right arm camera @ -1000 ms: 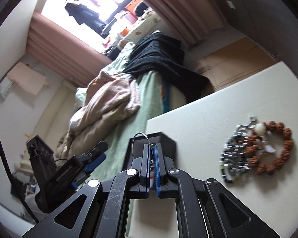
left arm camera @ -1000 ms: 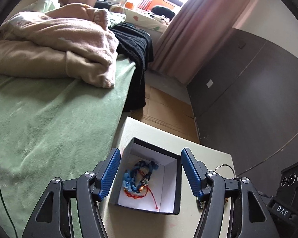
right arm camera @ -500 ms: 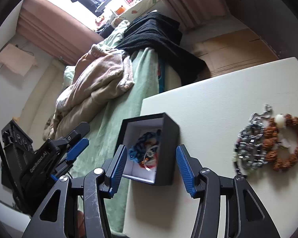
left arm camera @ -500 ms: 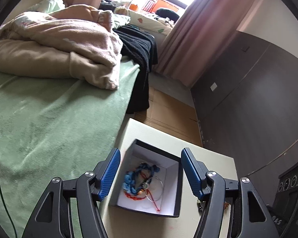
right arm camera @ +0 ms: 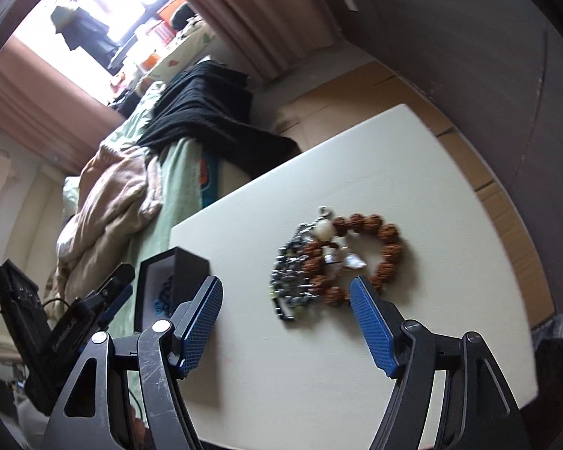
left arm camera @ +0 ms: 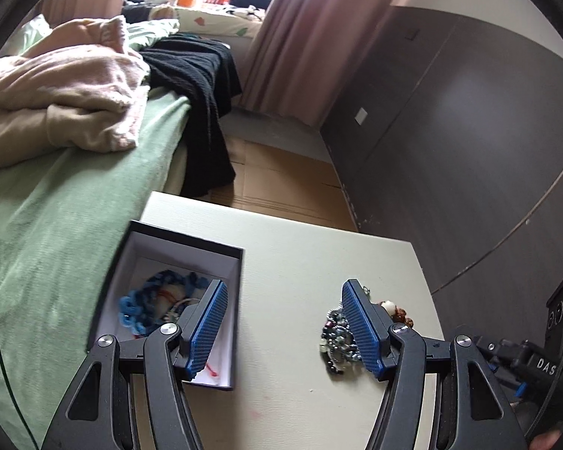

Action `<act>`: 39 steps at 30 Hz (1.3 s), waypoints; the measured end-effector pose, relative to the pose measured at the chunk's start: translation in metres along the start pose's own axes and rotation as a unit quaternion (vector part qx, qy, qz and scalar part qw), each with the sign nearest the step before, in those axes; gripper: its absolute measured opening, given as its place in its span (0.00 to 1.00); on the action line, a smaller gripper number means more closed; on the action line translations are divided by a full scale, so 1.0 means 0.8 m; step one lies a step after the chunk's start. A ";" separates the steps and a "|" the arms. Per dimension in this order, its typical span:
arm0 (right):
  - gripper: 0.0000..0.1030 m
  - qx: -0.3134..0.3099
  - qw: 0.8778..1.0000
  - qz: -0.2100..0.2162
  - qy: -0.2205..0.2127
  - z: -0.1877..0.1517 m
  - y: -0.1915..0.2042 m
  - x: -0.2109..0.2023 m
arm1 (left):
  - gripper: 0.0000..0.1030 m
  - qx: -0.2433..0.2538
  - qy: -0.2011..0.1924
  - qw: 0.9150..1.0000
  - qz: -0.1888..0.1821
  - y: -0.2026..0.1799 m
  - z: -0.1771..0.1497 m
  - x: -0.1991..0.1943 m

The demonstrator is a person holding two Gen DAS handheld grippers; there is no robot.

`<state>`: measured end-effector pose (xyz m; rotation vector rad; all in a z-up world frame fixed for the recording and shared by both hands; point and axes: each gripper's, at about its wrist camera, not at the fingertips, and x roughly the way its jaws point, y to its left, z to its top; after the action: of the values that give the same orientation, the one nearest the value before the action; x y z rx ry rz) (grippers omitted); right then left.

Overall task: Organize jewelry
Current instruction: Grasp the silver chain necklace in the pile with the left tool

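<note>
Partly done: blue chain bracelet [left arm camera: 157,298] and red cord already in black box [left arm camera: 191,245] at table's 9 o'clock edge. Brown bead bracelet [right arm camera: 384,253] and metal bead strand [right arm camera: 291,277] are left, lying at 12 o'clock ahead of right gripper [right arm camera: 287,326]; left gripper [left arm camera: 285,328] and right both spread wide, empty.

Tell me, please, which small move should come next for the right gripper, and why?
Probably lower the right gripper, open and empty, onto the brown bead bracelet beside the dark bead chain on the table. Both lie outside the black box, which already holds the blue chain.
</note>
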<state>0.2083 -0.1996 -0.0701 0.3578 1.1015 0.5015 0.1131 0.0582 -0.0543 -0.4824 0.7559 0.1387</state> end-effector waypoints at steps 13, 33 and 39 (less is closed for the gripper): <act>0.69 0.040 0.999 -0.003 0.012 0.007 -0.058 -0.014 | 0.41 0.065 0.047 0.997 -0.008 -0.062 -0.030 0.055; 0.69 0.080 0.997 -0.006 0.008 0.023 -0.090 -0.008 | 0.30 0.100 0.129 0.986 0.038 -0.088 -0.070 0.125; 0.69 0.059 0.998 -0.021 0.011 0.022 -0.079 -0.002 | 0.10 0.094 0.125 0.987 0.019 -0.085 -0.068 0.117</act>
<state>0.2365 -0.2536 -0.0940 0.4323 1.1596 0.4055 0.1668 -0.0315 -0.1274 -0.3076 1.0142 0.0413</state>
